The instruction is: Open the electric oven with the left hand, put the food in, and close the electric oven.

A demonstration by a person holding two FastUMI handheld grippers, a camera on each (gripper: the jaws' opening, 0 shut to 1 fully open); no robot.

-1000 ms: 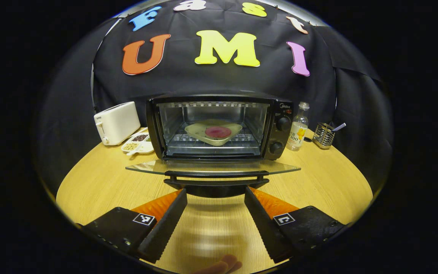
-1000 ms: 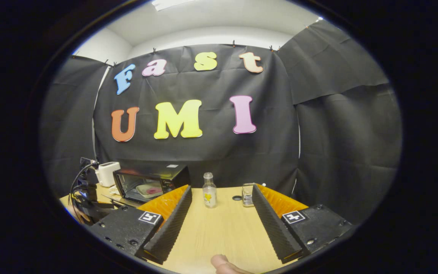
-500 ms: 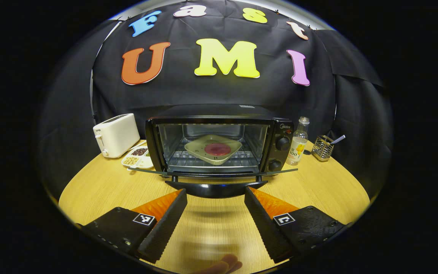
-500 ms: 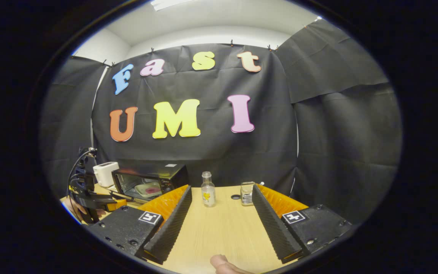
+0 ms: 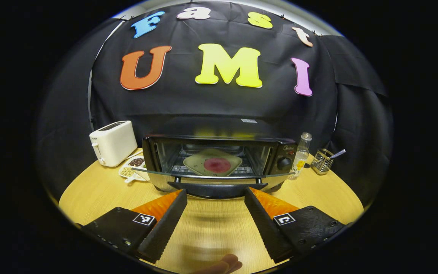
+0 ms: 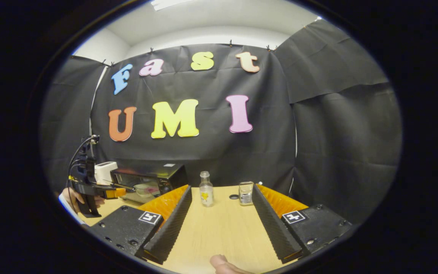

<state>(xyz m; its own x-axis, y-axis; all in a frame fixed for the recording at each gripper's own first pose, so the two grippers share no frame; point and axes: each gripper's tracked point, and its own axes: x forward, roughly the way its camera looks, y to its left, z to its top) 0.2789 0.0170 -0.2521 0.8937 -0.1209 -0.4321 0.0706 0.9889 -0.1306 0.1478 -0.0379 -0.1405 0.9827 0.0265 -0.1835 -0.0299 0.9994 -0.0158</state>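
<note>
While the oven [image 5: 219, 163] stands at the back edge of the counter [image 5: 318, 194] with its door [image 5: 215, 176] partly raised, the plate of food [image 5: 213, 163] is seen on its rack. The left gripper [image 5: 215, 207] and right gripper [image 6: 222, 207] are held apart, empty.

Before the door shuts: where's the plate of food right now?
In the left gripper view, the plate of food sits on the rack inside the oven, behind the partly raised glass door.
</note>
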